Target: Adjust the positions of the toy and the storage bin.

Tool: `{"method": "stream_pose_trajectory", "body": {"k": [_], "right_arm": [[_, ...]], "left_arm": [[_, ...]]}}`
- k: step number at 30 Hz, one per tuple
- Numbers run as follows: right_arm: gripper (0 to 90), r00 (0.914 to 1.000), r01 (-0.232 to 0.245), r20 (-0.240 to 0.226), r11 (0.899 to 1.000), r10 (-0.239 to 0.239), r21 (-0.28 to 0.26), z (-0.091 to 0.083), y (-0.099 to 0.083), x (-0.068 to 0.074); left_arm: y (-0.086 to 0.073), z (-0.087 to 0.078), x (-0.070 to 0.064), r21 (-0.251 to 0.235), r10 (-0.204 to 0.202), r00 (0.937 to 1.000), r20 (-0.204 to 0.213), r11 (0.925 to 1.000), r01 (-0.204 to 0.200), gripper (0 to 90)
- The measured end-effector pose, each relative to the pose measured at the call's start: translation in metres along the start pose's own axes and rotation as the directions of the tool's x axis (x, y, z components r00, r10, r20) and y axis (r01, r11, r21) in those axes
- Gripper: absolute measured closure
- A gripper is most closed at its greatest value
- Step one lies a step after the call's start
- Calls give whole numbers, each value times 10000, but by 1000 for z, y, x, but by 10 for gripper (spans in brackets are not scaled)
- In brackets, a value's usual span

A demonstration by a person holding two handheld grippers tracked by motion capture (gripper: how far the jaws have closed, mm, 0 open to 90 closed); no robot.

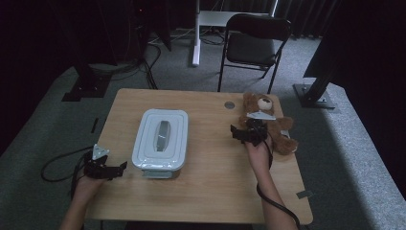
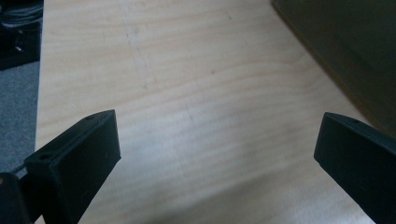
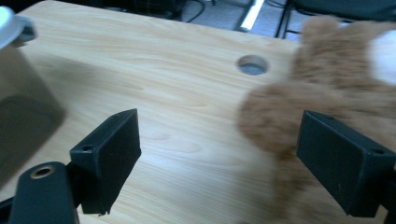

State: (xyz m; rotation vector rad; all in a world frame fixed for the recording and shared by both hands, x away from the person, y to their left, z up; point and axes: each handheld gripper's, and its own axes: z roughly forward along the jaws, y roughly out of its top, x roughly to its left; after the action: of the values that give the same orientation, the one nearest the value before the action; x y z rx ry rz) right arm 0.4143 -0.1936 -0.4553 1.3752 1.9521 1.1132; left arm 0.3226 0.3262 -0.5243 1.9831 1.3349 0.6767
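The left gripper (image 1: 107, 168) sits low at the near left with its jaws spread wide. The right gripper (image 1: 242, 134) is stretched farther forward, its jaws wide apart too.

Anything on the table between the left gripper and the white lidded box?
Nothing: in the high view, only bare wood separates the left gripper from the white lidded box. The left gripper view also shows bare table between its open fingers.
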Motion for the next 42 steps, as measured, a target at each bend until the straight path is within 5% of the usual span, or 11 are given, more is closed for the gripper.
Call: {"method": "stream_pose_trajectory", "body": {"k": [11,15,20,32,40,42], "right_arm": [[132,9960,317,-851,9987,-282,404,36,-12,47],[132,9883,624,-1439,9943,-495,865,63,-20,74],[128,9814,492,-1889,9960,-343,746,83,-24,90],[126,9679,618,-2481,9951,-408,773,98,-22,99],[127,9490,684,-3116,9963,-489,521,94,-24,98],[128,9531,811,-2958,9956,-638,466,93,-24,97]], "left_arm": [[21,8,-2,-282,63,9999,138,9996,-59,11],[26,16,-10,-257,257,9994,242,9994,-250,10],[27,20,-17,-274,428,9985,342,9987,-419,10],[34,19,-37,-371,976,9947,332,9947,-963,10],[39,19,-58,-470,1279,9869,984,9912,-1237,10],[41,19,-63,-485,1336,9856,1034,9904,-1291,10]]}}
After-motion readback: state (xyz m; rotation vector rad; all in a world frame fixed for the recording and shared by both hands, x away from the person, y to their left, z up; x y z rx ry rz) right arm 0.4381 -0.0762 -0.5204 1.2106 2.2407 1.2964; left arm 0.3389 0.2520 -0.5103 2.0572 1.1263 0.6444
